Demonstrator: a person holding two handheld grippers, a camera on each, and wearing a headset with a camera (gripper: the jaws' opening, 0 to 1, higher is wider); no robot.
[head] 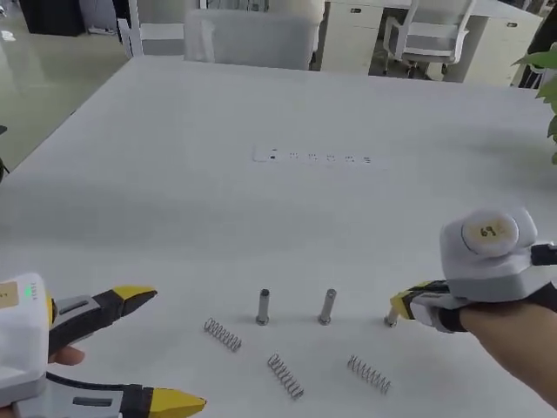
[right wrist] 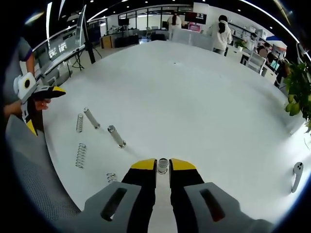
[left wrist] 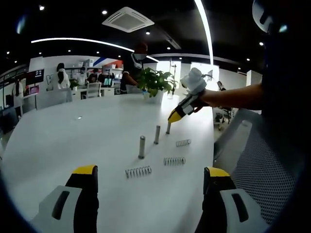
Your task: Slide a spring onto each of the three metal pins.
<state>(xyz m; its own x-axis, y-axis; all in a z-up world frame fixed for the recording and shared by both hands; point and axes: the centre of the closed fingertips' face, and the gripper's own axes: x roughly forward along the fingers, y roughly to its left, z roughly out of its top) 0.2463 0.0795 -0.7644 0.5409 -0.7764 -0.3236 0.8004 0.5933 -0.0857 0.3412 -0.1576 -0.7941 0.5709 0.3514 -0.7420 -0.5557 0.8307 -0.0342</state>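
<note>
Hanging wide open, the left tongs (head: pixel 174 348) hold nothing. Three springs (head: pixel 285 376) lie on the desk (head: pixel 261 218) by three standing pins (head: pixel 327 306). The right tongs (head: pixel 402 305) pinch the right pin (head: pixel 391 320); holding it straight and steady should help a spring slip on.

The right gripper (right wrist: pixel 163 163) rises from the bottom, its yellow-tipped jaws pinched on a metal pin (right wrist: pixel 163 168) standing on a white table (right wrist: pixel 194 87). To the left stand two more pins (right wrist: pixel 116 136), with three springs (right wrist: pixel 81 155) lying beside them. At the far left edge the left gripper (right wrist: pixel 43 109) hovers, jaws spread wide.
</note>
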